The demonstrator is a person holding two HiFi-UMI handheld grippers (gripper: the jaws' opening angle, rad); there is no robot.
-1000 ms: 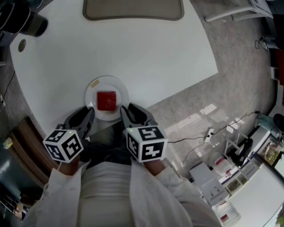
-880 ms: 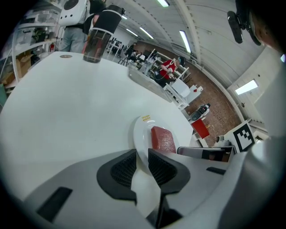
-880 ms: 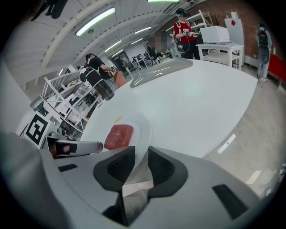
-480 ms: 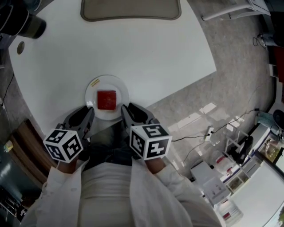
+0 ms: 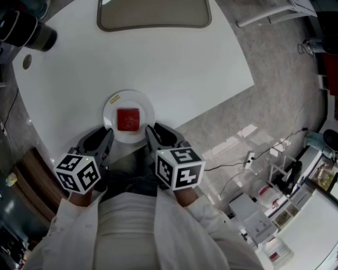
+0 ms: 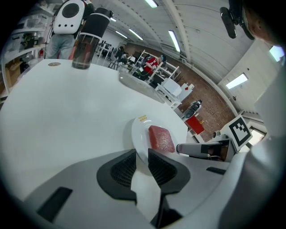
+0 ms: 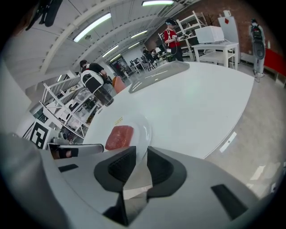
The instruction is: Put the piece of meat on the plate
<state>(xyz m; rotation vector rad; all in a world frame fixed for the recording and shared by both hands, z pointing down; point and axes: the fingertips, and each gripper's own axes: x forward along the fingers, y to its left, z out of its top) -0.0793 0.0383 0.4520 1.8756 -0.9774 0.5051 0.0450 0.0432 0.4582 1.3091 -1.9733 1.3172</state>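
Round white table (image 5: 174, 68) fills the head view, with a grey tray (image 5: 153, 13) out at the far edge and a dark flask (image 5: 31, 32) off at the far left, and all the action is down at the near rim. That is where the plate (image 5: 147, 113) sits, close to the table's near edge, and the piece of meat (image 5: 127, 119), a red square slab, lies flat in the middle of it and well inside the rim. So by the look of it the placing itself is done, and what is left is a tidy exit. The left gripper (image 6: 142, 156) is poised at the plate's near-left rim and the right gripper (image 7: 142, 154) at its near-right rim. Both tilt downward, with their marker cubes back toward the person. Each gripper's own view shows the jaws a narrow gap apart with nothing clamped. The plate's rim and the pale tabletop show through the slot and the meat lies just beyond. Neither pair of pads can be seen pressing on anything. The tips are very close to the rim, though, and whether any tip brushes it cannot be told. Doing this step well probably means lifting both grippers up and back toward the person together, not sweeping them sideways. A nudge from either tip could slide the plate on the smooth top or tip it off that near edge. The meat is best left exactly where it lies, with no re-gripping or adjusting.
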